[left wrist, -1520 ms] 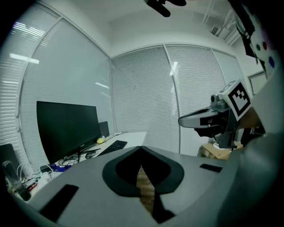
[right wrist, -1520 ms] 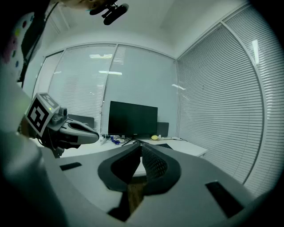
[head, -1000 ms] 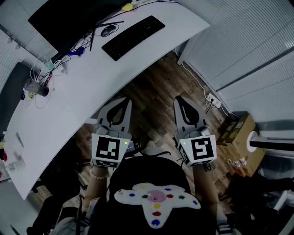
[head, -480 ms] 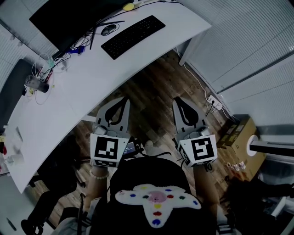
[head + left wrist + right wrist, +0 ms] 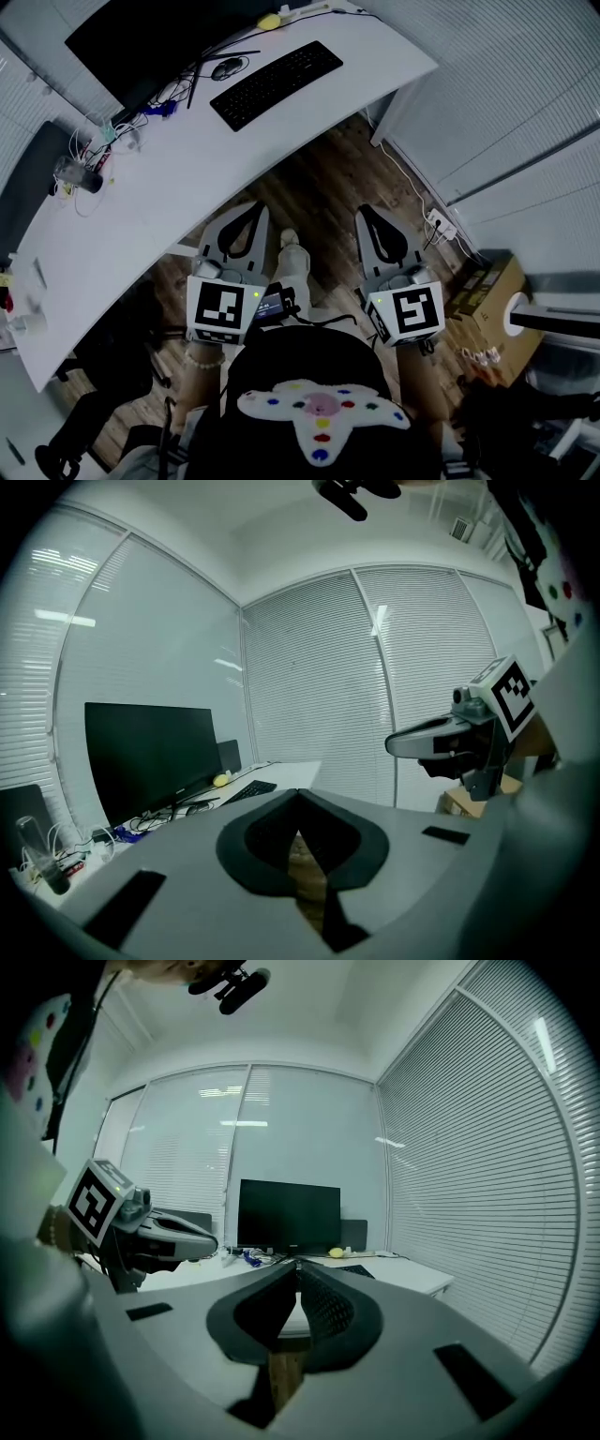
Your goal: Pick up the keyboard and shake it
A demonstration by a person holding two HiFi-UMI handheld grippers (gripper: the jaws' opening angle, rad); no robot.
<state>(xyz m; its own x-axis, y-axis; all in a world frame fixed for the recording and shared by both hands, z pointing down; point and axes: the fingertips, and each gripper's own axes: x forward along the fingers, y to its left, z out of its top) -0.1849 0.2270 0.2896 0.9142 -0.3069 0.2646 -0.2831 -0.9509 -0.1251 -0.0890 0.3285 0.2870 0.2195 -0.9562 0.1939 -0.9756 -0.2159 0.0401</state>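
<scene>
The black keyboard [image 5: 277, 82] lies on the far part of the white curved desk [image 5: 178, 187], in front of the dark monitor [image 5: 155, 42] and beside a mouse [image 5: 228, 67]. Both grippers are held close to the person's body over the wooden floor, well short of the desk. My left gripper [image 5: 253, 208] is shut with nothing in it; my right gripper [image 5: 367, 211] is shut and holds nothing too. In the left gripper view the keyboard [image 5: 249, 789] shows far ahead beyond the closed jaws. In the right gripper view the monitor [image 5: 289, 1215] stands ahead.
A yellow object [image 5: 269, 21] and cables lie behind the keyboard. A tumbler [image 5: 75, 178] and wires sit at the desk's left. A power strip [image 5: 439, 217] and a cardboard box [image 5: 487, 277] are on the floor at right. Blinds line the walls.
The desk has slid slightly down in the head view, and a shoe now shows on the floor between the two grippers. Both grippers stay shut and side by side.
</scene>
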